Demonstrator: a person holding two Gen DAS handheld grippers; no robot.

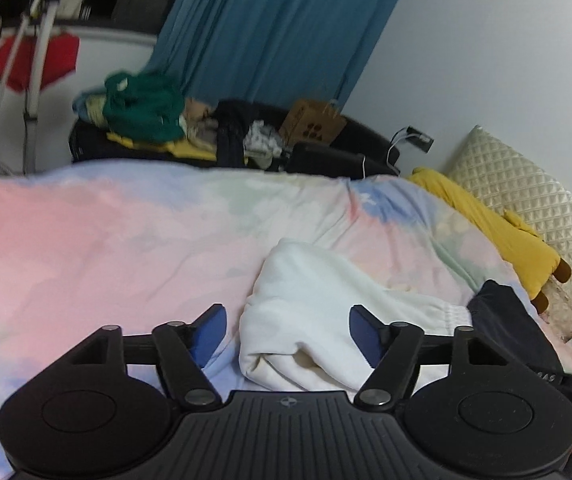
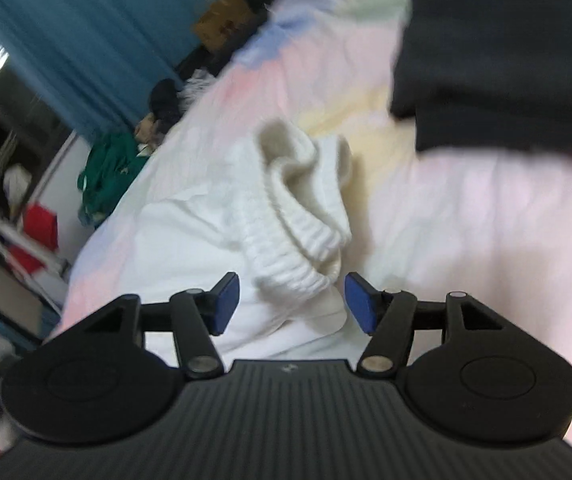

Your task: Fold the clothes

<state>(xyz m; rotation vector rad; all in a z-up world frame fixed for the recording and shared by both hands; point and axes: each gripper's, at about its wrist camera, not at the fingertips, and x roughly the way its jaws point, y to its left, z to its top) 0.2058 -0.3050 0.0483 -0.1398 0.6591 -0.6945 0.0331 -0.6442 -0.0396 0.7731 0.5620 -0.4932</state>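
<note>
Two grippers, both mine, hung with jaws spread and empty over the white garment bunched on the pastel bedcover. My right gripper was nearer its ribbed cuff, which lay just beyond the jaws, running far-left to near-right. My left gripper faced the folded edge. A black garment lay far right.

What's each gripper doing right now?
Left gripper: open, empty, over the white garment.
Right gripper: open, empty, at its ribbed cuff.

White garment bunched beside folded black garment
</note>
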